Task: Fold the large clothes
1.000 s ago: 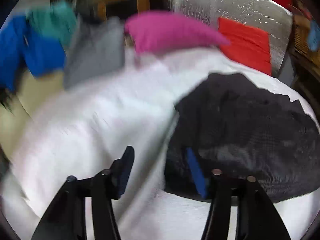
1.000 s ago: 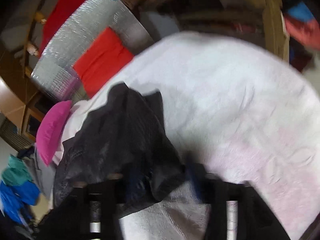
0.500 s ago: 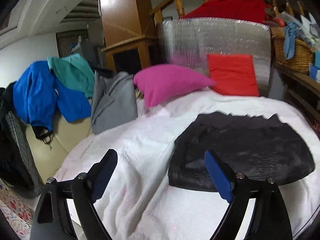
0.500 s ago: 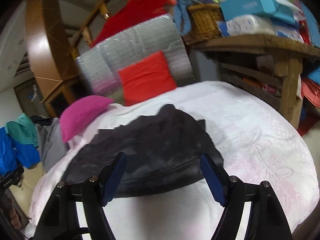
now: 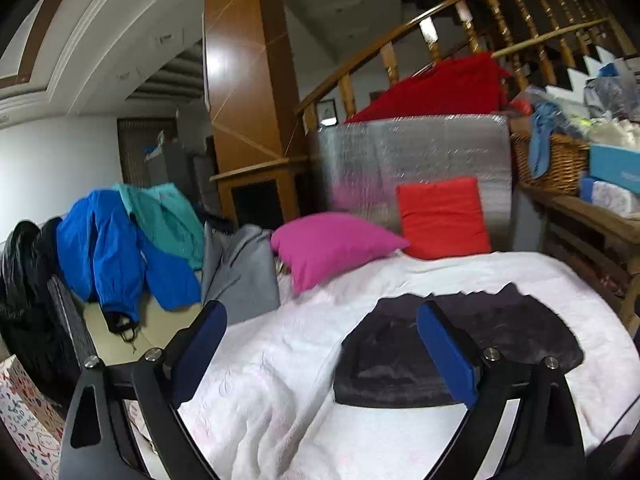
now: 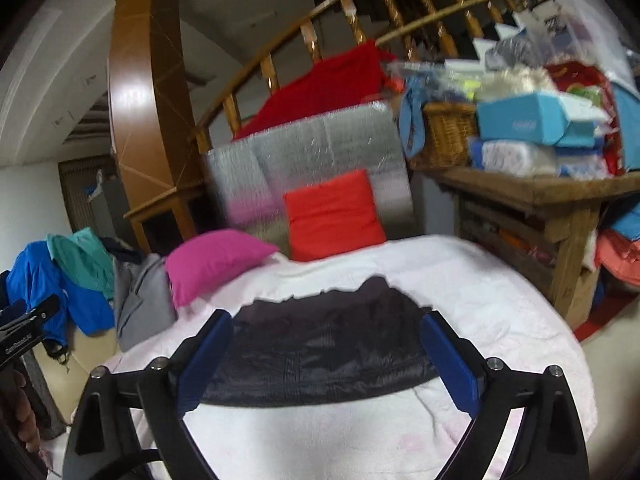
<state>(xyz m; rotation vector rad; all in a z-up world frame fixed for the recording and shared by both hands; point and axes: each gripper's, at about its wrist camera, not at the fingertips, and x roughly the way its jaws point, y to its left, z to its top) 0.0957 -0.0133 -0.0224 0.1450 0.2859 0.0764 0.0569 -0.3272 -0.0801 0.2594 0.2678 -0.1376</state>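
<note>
White bedding [image 5: 280,380] covers a bed that fills the lower half of both views, in a cluttered room with a curved wooden stair rail [image 5: 440,12] behind. On the bed, ahead of both tools, lies a dark garment [image 6: 320,344], folded into a flat, roughly rectangular shape, touched by neither tool.

The left tool [image 5: 320,344] has just been opening and now stands wide, with nothing between its blue pads [image 5: 444,352]; the garment sits ahead and to its right. The right tool [image 6: 326,356] has also just been opening and stands wide and empty, the garment straight ahead beyond its tips. Both seem to be held clear so the fold can lie undisturbed.

Beyond the garment, a pink pillow [image 5: 332,244] and a red cushion [image 5: 442,218] lean at the bed's far end. Left of the left tool, blue [image 5: 104,248], teal [image 5: 168,220] and grey clothes [image 5: 240,272] hang in a heap, probably waiting their turn.
</note>
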